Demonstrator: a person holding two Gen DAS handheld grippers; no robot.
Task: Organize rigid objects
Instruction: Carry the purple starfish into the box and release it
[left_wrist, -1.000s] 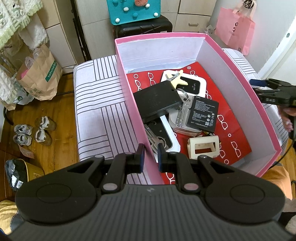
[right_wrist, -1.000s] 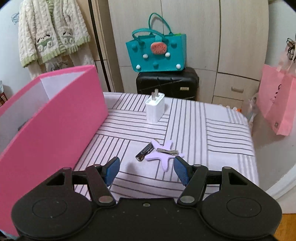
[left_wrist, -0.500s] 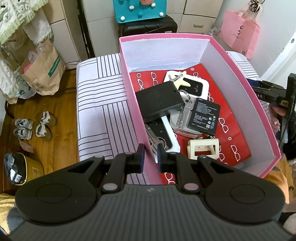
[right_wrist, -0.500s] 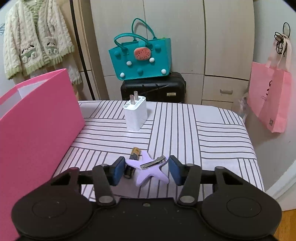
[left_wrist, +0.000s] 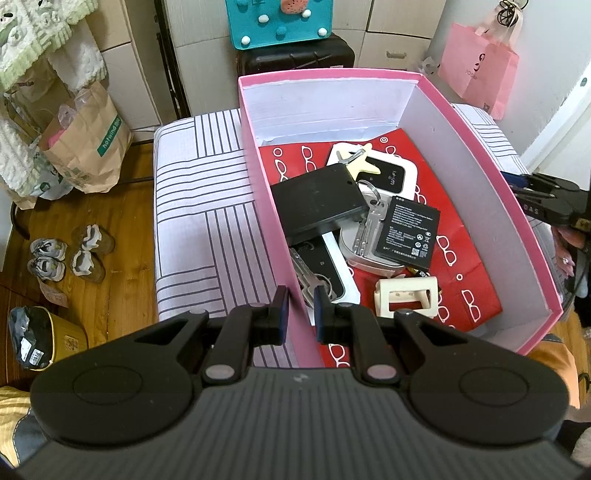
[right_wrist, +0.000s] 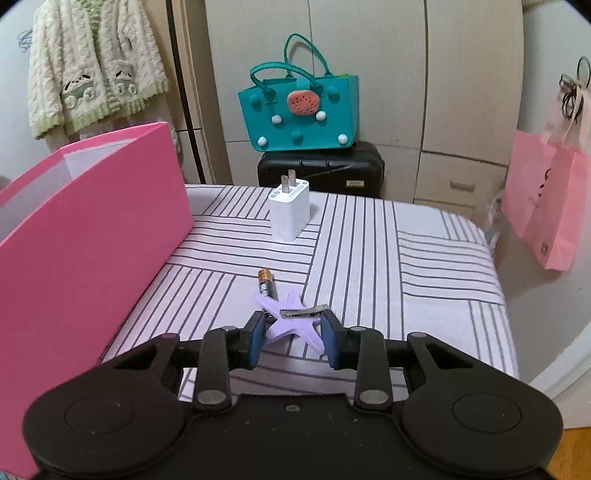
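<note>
A pink box (left_wrist: 476, 122) stands on the striped table and holds several things: a black case (left_wrist: 317, 201), a battery pack (left_wrist: 408, 230), keys (left_wrist: 365, 229), a cream clip (left_wrist: 406, 297) and a yellow star clip (left_wrist: 364, 162). My left gripper (left_wrist: 298, 314) is shut on the box's near left wall (left_wrist: 273, 236). In the right wrist view my right gripper (right_wrist: 293, 338) has closed around a purple star hair clip (right_wrist: 291, 323) lying on the table; its pads touch the star's tips. An AA battery (right_wrist: 267, 286) lies just beyond it, and a white charger (right_wrist: 290, 212) stands farther back.
The pink box's outer wall (right_wrist: 85, 236) stands close on the left of my right gripper. The striped table (right_wrist: 424, 266) ends at the right, by a pink bag (right_wrist: 546, 206). A teal bag (right_wrist: 299, 110) on a black case stands behind the table.
My right gripper has moved forward and down over the purple star clip and narrowed from wide open until its pads meet the star. My left gripper stays clamped on the box wall.
</note>
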